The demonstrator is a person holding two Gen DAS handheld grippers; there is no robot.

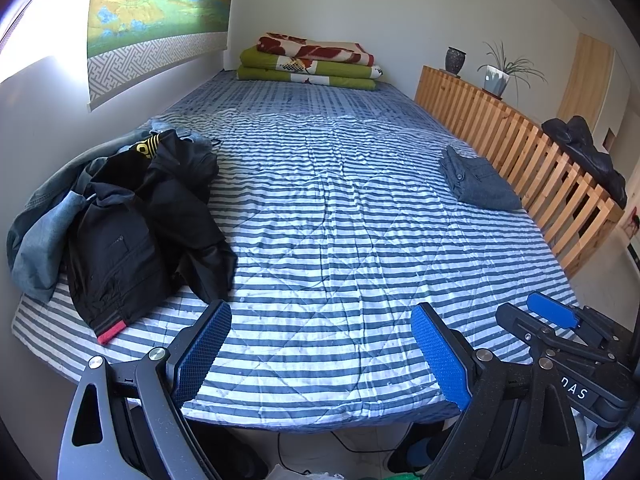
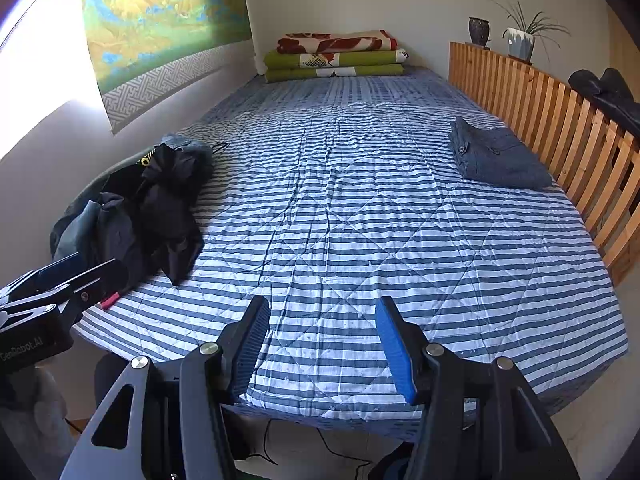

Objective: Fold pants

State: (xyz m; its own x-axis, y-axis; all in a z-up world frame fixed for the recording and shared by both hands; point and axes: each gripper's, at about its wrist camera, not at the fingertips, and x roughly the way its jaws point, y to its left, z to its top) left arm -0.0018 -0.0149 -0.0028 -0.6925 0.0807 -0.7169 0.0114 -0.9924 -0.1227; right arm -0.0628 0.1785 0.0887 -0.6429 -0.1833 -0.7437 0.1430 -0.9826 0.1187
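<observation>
With each hand-held gripper [image 1: 322,354] [image 2: 322,350] wide open and empty, take the limp, light black pants [image 1: 148,224] by the red-tagged waistband [image 1: 110,330].

A blue-and-white striped quilt [image 1: 340,240] is covering the bed. 3 folded blankets [image 1: 312,62] are lying stacked at its far end, a landscape scroll [image 1: 160,12] is hanging on the wall, and 2 pots [image 1: 476,68] are standing behind the wooden slatted rail [image 1: 520,152].
</observation>
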